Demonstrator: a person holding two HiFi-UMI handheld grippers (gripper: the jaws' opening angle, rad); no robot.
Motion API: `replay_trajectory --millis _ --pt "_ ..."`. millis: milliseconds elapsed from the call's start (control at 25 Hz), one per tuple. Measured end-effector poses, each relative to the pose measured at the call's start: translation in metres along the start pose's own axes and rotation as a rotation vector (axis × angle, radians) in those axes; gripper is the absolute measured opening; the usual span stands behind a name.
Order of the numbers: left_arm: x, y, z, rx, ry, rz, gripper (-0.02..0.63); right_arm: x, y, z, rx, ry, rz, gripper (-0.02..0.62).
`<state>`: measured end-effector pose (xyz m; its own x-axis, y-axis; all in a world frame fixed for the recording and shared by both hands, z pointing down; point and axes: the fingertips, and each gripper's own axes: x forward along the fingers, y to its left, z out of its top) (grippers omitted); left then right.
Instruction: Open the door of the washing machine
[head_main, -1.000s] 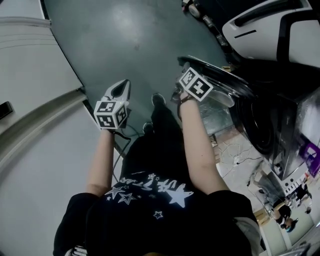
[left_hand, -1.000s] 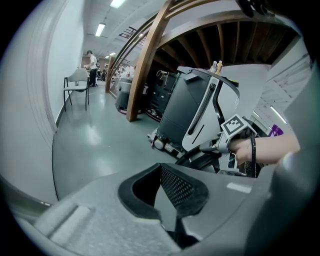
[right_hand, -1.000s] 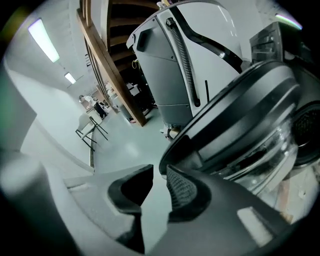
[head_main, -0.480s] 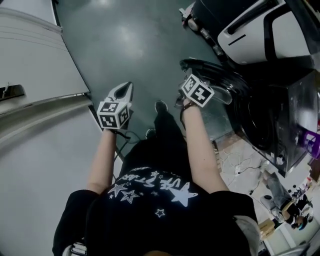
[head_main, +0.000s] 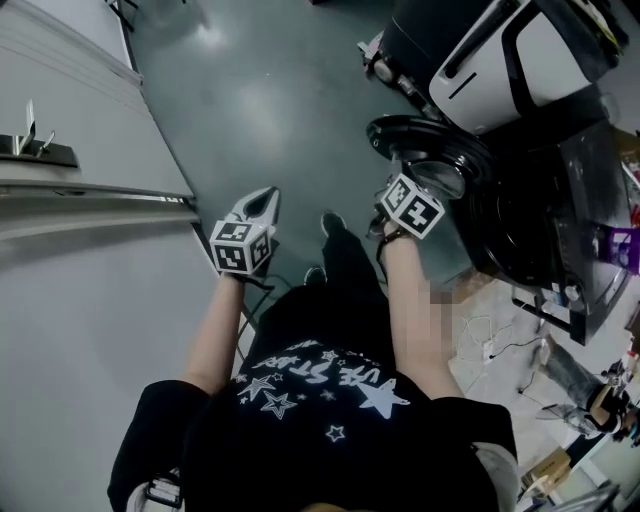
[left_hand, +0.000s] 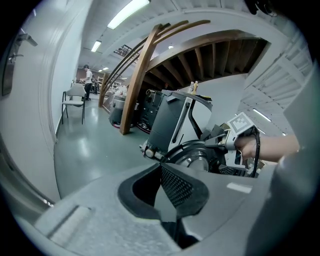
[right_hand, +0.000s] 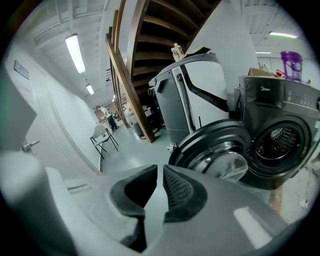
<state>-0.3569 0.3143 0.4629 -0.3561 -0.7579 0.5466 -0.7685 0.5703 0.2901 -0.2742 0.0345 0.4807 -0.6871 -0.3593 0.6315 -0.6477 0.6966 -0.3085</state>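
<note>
The dark front-loading washing machine (head_main: 545, 225) stands at the right with its round door (head_main: 425, 150) swung wide open; the drum (right_hand: 280, 142) shows behind the door (right_hand: 220, 150). My right gripper (head_main: 392, 196) hovers just in front of the door's near rim without touching it. Its jaws (right_hand: 160, 170) are closing to a thin slit with nothing between them. My left gripper (head_main: 266, 198) hangs over the bare floor left of the person's legs, its pads (left_hand: 159, 166) meeting, empty. The left gripper view also catches the door (left_hand: 192, 155) and the right gripper (left_hand: 220, 142).
A white and black appliance (head_main: 510, 60) stands just beyond the washer. A purple bottle (right_hand: 291, 59) sits on the washer's top. A curved white wall (head_main: 80, 200) runs along the left. Cables (head_main: 485, 335) lie by the washer's base. A chair (right_hand: 102, 137) stands far off.
Both grippers have risen and drifted right in the head view. The right gripper, earlier at the door's rim, now sits back from it. The door stays open.
</note>
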Motion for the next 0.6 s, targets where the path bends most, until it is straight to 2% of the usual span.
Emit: replay_trajectory --millis 280,600 --pt "-0.027 -0.017 -0.017 0.004 0.008 -0.059 0.011 -0.058 -0.019 -0.02 -0.023 0.002 -0.047 0.018" --pt "-0.026 -0.04 -0.031 0.016 0.025 -0.104 0.011 -0.083 -0.034 -0.027 -0.066 -0.014 -0.05 0.012"
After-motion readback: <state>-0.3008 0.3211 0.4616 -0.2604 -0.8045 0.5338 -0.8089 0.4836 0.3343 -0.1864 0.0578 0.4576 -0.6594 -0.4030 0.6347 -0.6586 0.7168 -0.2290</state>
